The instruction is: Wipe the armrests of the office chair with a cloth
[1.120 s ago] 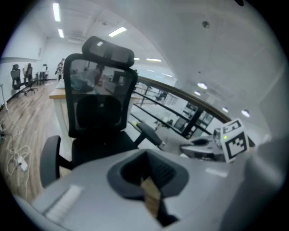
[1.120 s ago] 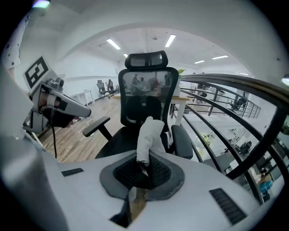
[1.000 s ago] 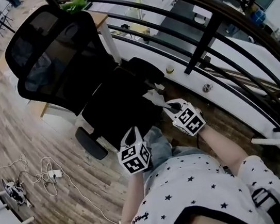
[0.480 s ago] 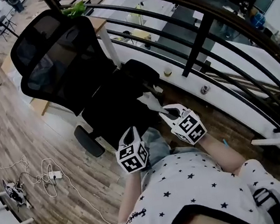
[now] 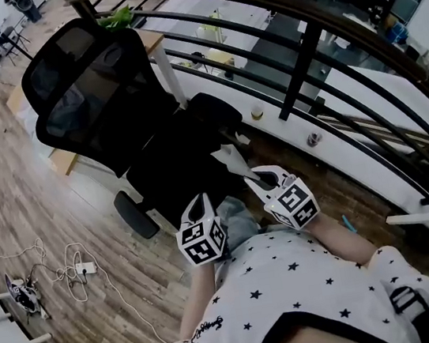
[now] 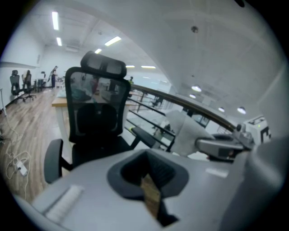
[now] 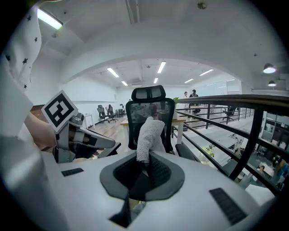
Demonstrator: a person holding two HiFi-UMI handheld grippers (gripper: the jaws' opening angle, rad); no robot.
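Facing the office chair [image 5: 98, 88], the right hand-held gripper [image 5: 252, 177] is clamped on the cloth [image 5: 228, 156], the left hand-held gripper [image 5: 201, 205] beside it has jaws together and empty; wiping seems not yet begun, and the armrest [image 5: 217, 110] just ahead calls for a forward reach.

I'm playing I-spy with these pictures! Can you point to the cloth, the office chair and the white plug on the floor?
cloth [image 7: 148, 135], right gripper view, its fuzzy middle.
office chair [image 5: 99, 96], head view, its mesh backrest.
white plug [image 5: 85, 267], head view, the block on the floor.
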